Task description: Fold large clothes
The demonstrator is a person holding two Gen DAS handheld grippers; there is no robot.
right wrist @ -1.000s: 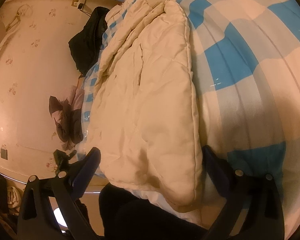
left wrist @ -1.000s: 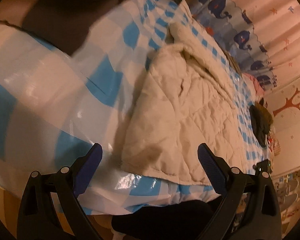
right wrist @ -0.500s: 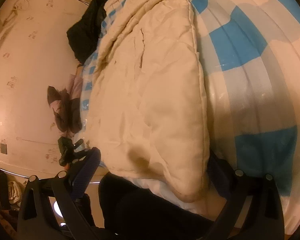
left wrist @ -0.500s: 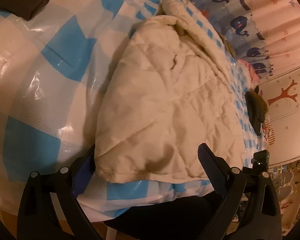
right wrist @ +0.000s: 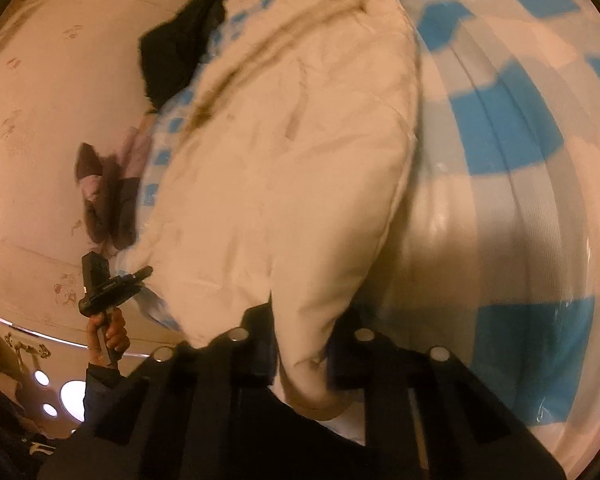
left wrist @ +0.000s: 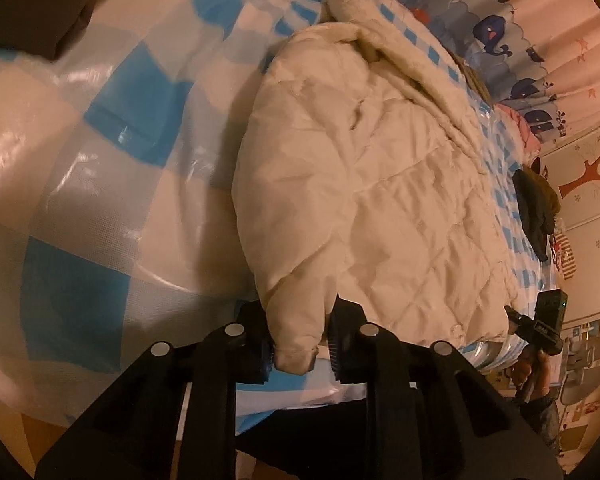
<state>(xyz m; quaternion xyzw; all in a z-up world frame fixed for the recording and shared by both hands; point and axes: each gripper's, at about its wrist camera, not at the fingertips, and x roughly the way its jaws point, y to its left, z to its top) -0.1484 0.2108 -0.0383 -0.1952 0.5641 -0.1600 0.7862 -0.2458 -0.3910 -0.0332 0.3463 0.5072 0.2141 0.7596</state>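
A cream quilted jacket [left wrist: 380,184] lies lengthwise on a blue-and-white checked sheet [left wrist: 100,168]. In the left wrist view, my left gripper [left wrist: 298,344] is at the jacket's near left corner. Its jaws are closing, and the pads pinch the bunched hem between them. In the right wrist view the same jacket [right wrist: 292,160] fills the middle. My right gripper [right wrist: 304,356] is closing on the near right corner, with fabric squeezed between its pads. Each gripper shows small in the other's view, the right gripper [left wrist: 540,324] and the left gripper [right wrist: 108,284], which a hand holds.
The glossy checked sheet [right wrist: 500,200] covers the whole bed. A dark garment [left wrist: 534,208] and a pink one [left wrist: 516,124] lie at the far edge by a whale-print curtain [left wrist: 492,28]. A black garment [right wrist: 180,40] and a brown-pink heap [right wrist: 104,192] lie beside the wall.
Both grippers stood wide open around the jacket's near edge; now each has closed on a corner of the hem. The left one slid in toward the jacket first.
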